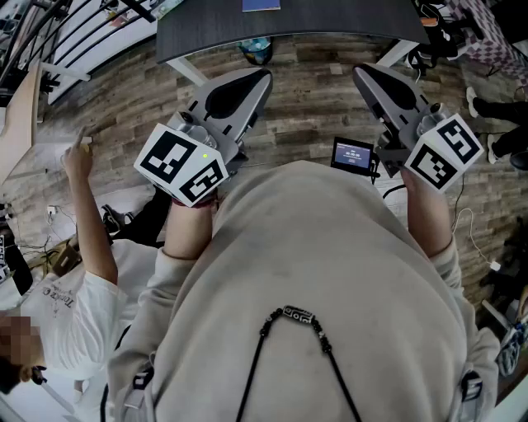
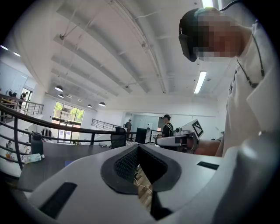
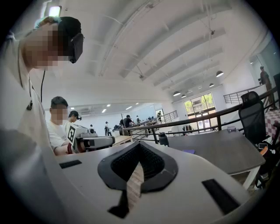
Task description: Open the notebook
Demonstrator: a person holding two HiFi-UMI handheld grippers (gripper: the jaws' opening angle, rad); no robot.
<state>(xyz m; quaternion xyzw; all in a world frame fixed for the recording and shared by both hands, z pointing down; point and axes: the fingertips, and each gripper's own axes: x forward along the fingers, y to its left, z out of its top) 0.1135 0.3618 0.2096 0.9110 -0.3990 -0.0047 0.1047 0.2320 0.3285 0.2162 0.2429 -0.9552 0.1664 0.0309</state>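
- The left gripper [image 1: 261, 78] and the right gripper [image 1: 361, 72] are seen as smooth, pale grey shells that taper to a point. Each is lined with dark, ribbed pads.
- A cube [image 1: 181, 163] covered with black-and-white square markers is carried at the back of each gripper.
- Both grippers are held level over a floor [image 1: 313, 107] of wood-grain planks, in front of a beige sweatshirt [image 1: 313, 288] with a dark cord.
- In the left gripper view the jaws are pressed together at the tips. Nothing is caught between them, and only a strip of floor is seen through the slit behind.
- The right gripper's jaws are likewise clenched on nothing.
- The notebook [image 1: 261, 4] is seen as a flat blue rectangle on a dark, matt table [image 1: 330, 21]. It is cut off by the top edge of the head view, so its cover cannot be made out.
- The notebook lies well ahead of both pairs of jaw tips, roughly between them, and is touched by neither.
- A small screen [image 1: 353, 154] is mounted beside the right gripper, and its print is too small to read.
- A second person's white T-shirt [image 1: 74, 313] is partly cut off at the lower left.
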